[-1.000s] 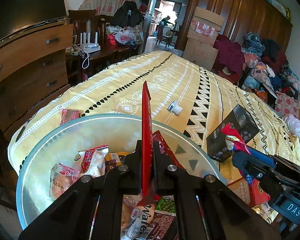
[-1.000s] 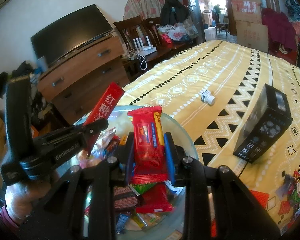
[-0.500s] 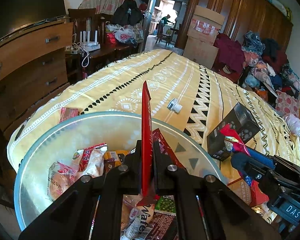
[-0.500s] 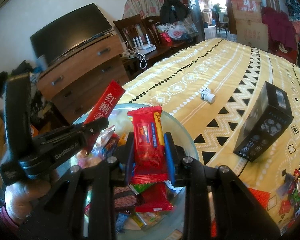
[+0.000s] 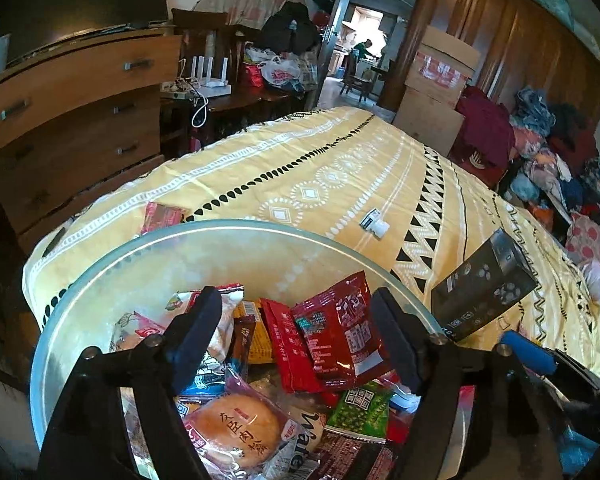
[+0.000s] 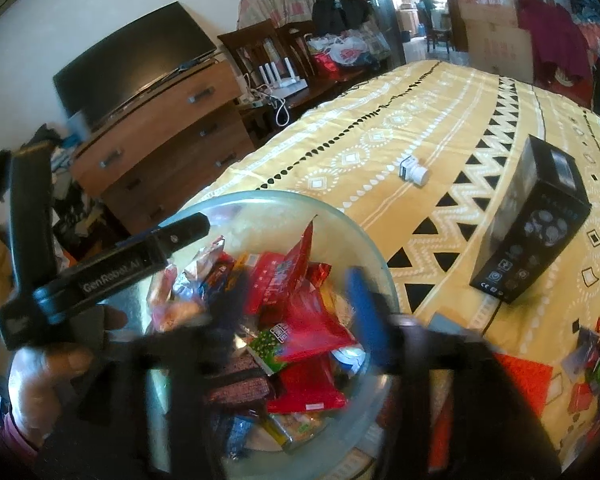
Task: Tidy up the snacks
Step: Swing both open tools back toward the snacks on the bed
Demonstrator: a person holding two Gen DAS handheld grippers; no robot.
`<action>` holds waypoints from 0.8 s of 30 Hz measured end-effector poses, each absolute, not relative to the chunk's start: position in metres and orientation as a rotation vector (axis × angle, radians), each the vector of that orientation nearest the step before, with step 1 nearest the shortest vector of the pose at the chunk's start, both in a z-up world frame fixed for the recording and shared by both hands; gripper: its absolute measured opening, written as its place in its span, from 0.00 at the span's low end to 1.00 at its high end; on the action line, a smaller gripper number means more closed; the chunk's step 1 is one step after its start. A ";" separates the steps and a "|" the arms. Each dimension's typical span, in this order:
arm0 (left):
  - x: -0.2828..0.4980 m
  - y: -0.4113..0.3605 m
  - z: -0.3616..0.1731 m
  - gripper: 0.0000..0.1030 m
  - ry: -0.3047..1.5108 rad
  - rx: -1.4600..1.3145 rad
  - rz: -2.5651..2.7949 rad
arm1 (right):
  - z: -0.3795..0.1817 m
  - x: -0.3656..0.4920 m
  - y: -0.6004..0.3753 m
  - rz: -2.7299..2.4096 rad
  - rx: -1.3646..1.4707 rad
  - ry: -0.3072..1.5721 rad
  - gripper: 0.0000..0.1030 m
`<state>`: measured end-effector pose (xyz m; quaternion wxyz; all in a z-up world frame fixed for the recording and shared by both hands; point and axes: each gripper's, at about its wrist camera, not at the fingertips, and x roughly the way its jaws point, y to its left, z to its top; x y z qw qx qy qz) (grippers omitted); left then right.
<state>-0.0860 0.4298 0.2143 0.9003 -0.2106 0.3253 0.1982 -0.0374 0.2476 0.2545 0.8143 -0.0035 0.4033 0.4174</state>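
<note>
While both sets of fingers are opening over the glass bowl (image 5: pixel 100 280), the step in hand reads as the release of two snack packets into it. Left gripper (image 5: pixel 296 336): fingers spread wide, nothing pressed between them; a dark red packet (image 5: pixel 340 340) lies loose in the gap, leaning on the heap. Right gripper (image 6: pixel 296 300): blurred, blue-padded finger (image 6: pixel 364 312) at 1 o'clock of the heap, dark one opposite, apart; a bright red packet (image 6: pixel 284 276) stands tilted between them, apparently free.

To do this well (judgement): keep both grippers over the bowl's middle until the packets settle, then lift straight out so no finger drags a wrapper over the rim. The tilted red packet may slide toward the rim at 12 o'clock; watch it.

Bowl: clear, round, about half full of mixed wrappers. Nearest the left camera, a round bun in clear wrap (image 5: pixel 236 428) at 6 o'clock; green packet (image 5: pixel 360 408) at 4 o'clock; brown bar (image 6: pixel 240 388) lower in the right view. The bowl sits at the near edge of the bed (image 5: pixel 340 168), yellow patterned cover.

Farther out: black box (image 5: pixel 484 292) at 2 o'clock, beside the bowl. Small white bottle (image 5: pixel 374 224) beyond, at 12 o'clock. One pink packet (image 5: pixel 160 216) on the cover behind the rim, 11 o'clock. More loose snacks (image 6: pixel 596 368) at 3 o'clock in the right view: not yet sorted.
</note>
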 end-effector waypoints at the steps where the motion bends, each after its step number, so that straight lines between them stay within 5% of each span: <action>1: -0.086 0.432 0.214 0.79 0.674 -0.445 0.409 | 0.256 -0.039 0.244 0.877 0.000 0.848 0.88; 14: -0.118 0.406 0.240 0.83 0.589 -0.443 0.395 | 0.288 -0.086 0.184 0.838 0.002 0.701 0.88; 24: -0.127 0.293 0.258 0.85 0.551 -0.293 0.187 | 0.227 -0.124 0.069 0.667 0.041 0.859 0.88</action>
